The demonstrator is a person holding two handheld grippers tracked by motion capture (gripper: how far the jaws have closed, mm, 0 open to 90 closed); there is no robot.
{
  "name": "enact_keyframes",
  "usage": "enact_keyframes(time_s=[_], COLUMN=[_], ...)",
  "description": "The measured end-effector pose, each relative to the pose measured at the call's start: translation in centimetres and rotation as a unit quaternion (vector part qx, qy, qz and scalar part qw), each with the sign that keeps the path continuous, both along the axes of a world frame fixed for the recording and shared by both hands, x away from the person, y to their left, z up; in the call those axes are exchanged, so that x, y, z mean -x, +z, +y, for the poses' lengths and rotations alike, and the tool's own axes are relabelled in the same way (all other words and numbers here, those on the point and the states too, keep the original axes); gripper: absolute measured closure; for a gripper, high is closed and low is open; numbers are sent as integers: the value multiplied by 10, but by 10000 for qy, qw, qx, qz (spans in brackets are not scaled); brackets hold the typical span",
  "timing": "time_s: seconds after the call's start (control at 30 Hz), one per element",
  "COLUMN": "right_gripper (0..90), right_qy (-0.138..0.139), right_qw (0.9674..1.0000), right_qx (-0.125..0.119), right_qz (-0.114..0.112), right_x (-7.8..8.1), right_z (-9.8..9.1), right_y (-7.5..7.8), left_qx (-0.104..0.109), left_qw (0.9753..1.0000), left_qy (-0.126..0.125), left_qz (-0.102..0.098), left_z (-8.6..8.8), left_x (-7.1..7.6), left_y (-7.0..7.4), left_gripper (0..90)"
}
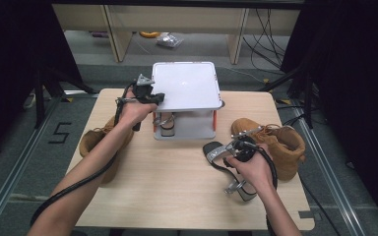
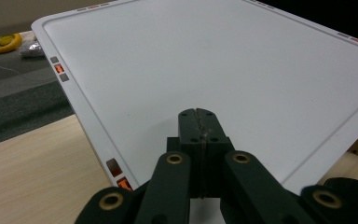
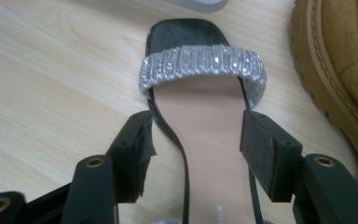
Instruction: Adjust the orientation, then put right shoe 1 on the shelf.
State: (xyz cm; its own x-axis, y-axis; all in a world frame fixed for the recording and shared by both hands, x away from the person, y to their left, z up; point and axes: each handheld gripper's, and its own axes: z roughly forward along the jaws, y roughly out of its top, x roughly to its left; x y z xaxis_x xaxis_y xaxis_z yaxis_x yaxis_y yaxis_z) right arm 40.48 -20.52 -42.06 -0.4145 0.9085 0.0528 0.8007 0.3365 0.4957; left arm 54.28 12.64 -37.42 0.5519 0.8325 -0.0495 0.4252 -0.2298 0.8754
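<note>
Sandal lies on bench between released right tongs, beside tan boot. Left tongs clenched empty over white shelf top.

Legible markings, one item: a black numeral "5" marked on the grey floor, just off the left edge of the wooden table; no other text, label or brand can be read on anything around that table.
</note>
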Motion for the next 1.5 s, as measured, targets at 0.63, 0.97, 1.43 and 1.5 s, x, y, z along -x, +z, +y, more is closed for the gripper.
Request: enact_keyframes(time_s=[0.63, 0.97, 1.43, 1.5], right_gripper=[355, 338, 366, 366], right_qy=[468, 696, 1045, 1055], right_qw=[9906, 9820, 9686, 9675], right_qx=[557, 692, 1107, 1153], right_qz=[1161, 1616, 1968, 1989], right_x=[-14, -28, -41, -42], right_z=[-18, -15, -5, -3], right_y=[-15, -35, -45, -47], left_qx=[34, 24, 60, 44], left_qw=[10000, 10000, 9999, 9999], left_qy=[-46, -78, -83, -85], left_qz=[2, 20, 37, 33], left_z=[1, 1, 2, 2], left_x=[-1, -2, -2, -2], left_y=[0, 0, 0, 0], left_gripper=[896, 896, 896, 896])
